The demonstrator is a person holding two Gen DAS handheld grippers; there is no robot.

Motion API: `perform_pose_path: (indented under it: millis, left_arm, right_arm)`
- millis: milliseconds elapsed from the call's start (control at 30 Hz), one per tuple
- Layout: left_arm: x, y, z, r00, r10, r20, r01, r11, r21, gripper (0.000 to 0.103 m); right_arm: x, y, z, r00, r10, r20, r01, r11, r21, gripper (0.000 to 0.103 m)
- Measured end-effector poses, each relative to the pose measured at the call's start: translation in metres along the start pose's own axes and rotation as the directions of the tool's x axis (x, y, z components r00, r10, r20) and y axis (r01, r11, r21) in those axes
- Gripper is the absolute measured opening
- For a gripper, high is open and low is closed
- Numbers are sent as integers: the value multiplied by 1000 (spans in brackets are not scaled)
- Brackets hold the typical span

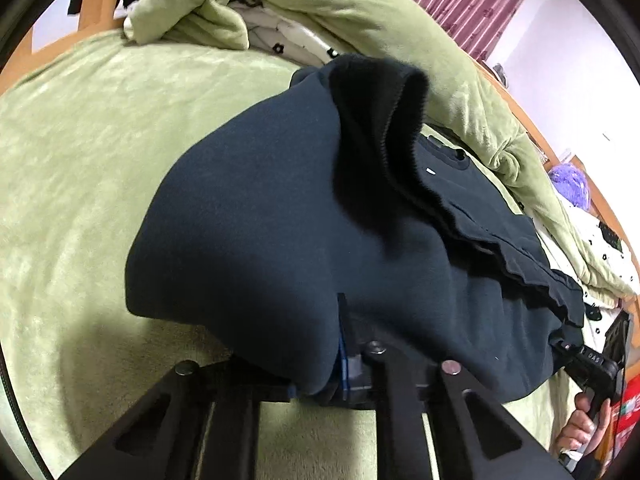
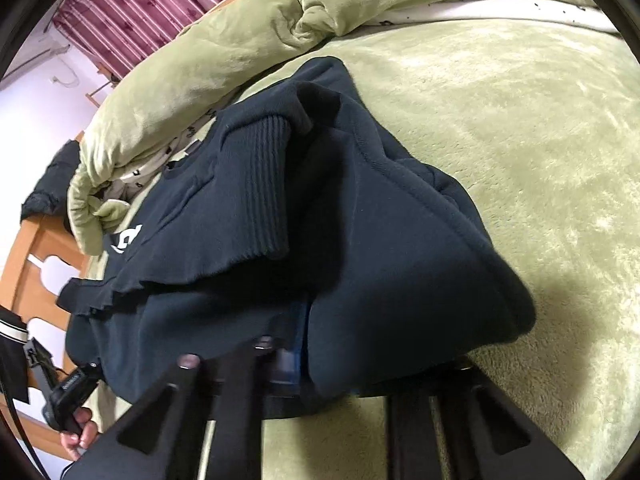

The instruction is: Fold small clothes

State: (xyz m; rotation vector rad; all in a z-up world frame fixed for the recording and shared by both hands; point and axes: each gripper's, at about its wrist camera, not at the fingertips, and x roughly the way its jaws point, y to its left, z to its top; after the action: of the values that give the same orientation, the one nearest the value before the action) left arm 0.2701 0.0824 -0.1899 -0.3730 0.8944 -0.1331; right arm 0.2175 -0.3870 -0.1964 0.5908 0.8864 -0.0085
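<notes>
On the green blanket (image 1: 80, 160), both jaws pinch the sweatshirt's (image 1: 260, 220) edge.

Ahead of the fingers lies 1 dark navy sweatshirt (image 1: 256, 216) with 1 ribbed cuff (image 2: 264, 184) showing. Under it spreads 1 green blanket (image 1: 80, 140), and beyond it sits 1 bunched green quilt (image 2: 208, 52). There are 2 grippers: left gripper (image 1: 352, 376), right gripper (image 2: 288, 364).

We see our left gripper (image 1: 344, 376) angled downward, its jaws pinched tight with dark fabric clamped between them. Our right gripper (image 2: 294, 360) tilts down the same way, jaws likewise closed on a fold of cloth. From the left wrist view our right hand (image 1: 580, 428) wraps its handle at the frame's edge; from the right wrist view our left hand (image 2: 78, 432) grips its own.
</notes>
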Motion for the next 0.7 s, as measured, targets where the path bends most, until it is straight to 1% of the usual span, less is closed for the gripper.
perform_pose_path:
  millis: [133, 233, 333, 500, 600, 700]
  left_arm:
    - [-14, -3, -1, 999, 6, 31, -7, 1000, 19, 10]
    - [-24, -3, -3, 999, -1, 36, -1, 999, 36, 9]
    - [-33, -1, -8, 999, -8, 33, 7, 999, 35, 9]
    - [-51, 0, -29, 1000, -2, 30, 1, 999, 52, 9]
    - [-64, 4, -44, 1000, -5, 19, 4, 998, 56, 9]
    - [-79, 3, -61, 1000, 5, 16, -6, 997, 82, 9]
  right_arm:
    - [-7, 3, -3, 1000, 8, 21, -8, 1000, -23, 8]
    - [-19, 4, -7, 999, 24, 34, -23, 999, -30, 7]
    - [-31, 3, -11, 998, 43, 35, -42, 999, -31, 7]
    - [-53, 7, -28, 999, 33, 29, -30, 997, -69, 7]
    - [-68, 2, -42, 999, 32, 12, -31, 996, -82, 7]
    - [-84, -3, -58, 1000, 30, 9, -29, 995, -99, 7]
